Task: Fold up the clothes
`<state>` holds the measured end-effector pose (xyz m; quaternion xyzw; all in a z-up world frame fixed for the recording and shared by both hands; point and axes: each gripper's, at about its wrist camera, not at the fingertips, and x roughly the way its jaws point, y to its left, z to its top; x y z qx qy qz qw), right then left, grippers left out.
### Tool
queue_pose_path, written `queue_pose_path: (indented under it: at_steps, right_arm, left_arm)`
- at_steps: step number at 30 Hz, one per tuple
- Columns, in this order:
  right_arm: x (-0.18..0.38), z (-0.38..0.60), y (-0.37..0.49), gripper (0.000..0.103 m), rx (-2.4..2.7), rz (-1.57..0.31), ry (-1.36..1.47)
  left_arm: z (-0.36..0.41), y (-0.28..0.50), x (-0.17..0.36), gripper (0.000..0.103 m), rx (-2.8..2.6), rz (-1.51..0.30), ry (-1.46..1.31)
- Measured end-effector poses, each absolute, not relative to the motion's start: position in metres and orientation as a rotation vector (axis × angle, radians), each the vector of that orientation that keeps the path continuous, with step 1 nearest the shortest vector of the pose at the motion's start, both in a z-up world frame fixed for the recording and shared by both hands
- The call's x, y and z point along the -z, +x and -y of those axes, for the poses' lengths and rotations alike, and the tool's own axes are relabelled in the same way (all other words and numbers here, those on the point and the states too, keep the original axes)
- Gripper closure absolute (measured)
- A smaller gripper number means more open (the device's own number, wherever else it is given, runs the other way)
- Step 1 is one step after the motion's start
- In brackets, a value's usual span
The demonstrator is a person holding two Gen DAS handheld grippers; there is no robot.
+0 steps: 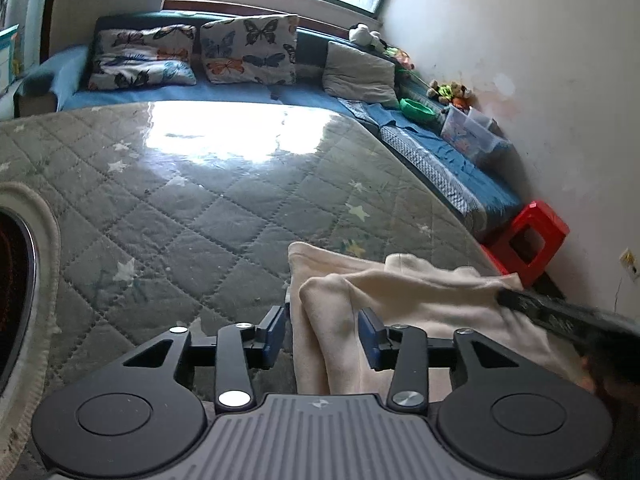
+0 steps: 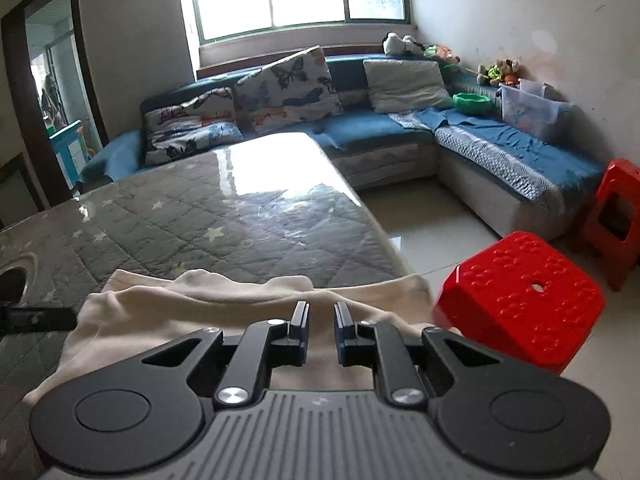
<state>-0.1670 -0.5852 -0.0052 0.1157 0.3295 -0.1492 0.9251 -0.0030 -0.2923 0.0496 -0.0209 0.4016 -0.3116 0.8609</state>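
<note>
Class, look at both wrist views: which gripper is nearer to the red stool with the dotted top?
Right. The right gripper sits over the cream garment with the red stool just beside it. The left gripper works the garment's far side, away from that stool.

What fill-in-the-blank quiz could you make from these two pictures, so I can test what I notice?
1. The cream garment lies on a grey quilted table cover printed with small white ____.
2. The plastic stool nearest the table is ____ in colour.
3. The sofa cushions nearest the window are printed with ____.
4. The green bowl sits on the blue ____.

Missing words: stars; red; butterflies; sofa
</note>
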Motion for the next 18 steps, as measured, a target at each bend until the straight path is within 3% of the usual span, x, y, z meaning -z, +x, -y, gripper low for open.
queue_pose_path:
  at_steps: [13, 15, 18]
  right_arm:
    - [0.008, 0.567, -0.150, 0.074, 0.282, -0.673, 0.190]
    - [0.007, 0.557, -0.145, 0.066, 0.256, -0.676, 0.169]
    - [0.009, 0.545, -0.131, 0.065, 0.241, -0.691, 0.137]
  left_arm:
    - [0.304, -0.017, -0.041, 0.045, 0.674, -0.800, 0.072]
    - [0.305, -0.017, -0.040, 0.043, 0.673, -0.802, 0.077]
    - [0.303, -0.017, -0.038, 0.042, 0.665, -0.809, 0.079]
